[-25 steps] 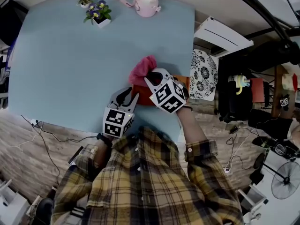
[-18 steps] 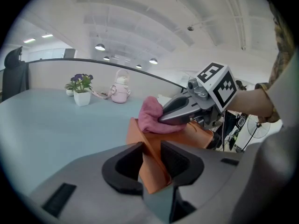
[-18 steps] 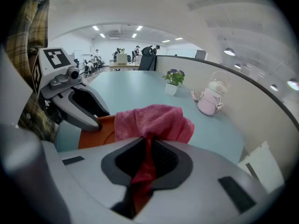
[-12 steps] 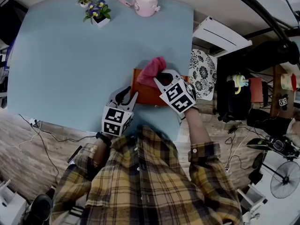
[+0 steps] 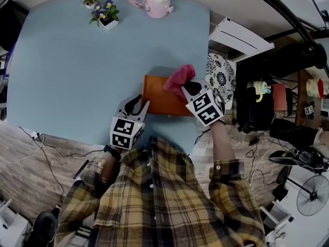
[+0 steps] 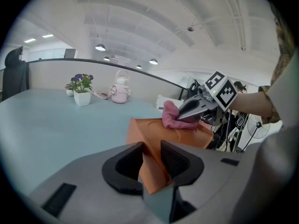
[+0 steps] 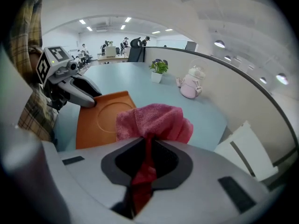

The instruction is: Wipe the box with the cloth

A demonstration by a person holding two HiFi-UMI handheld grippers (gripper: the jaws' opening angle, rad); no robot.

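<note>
Left tool (image 6: 150, 157) clamped on orange box (image 6: 154, 127) corner, right tool (image 7: 148, 154) clamped on pink cloth (image 7: 154, 120) atop it.

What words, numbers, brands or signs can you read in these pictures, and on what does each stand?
No text can be read.
Cubes on the left gripper and right gripper: black-and-white square patterns, no letters or digits.
Orange box and pink cloth: no print.
White tag among the clutter at right: too small to read.
</note>
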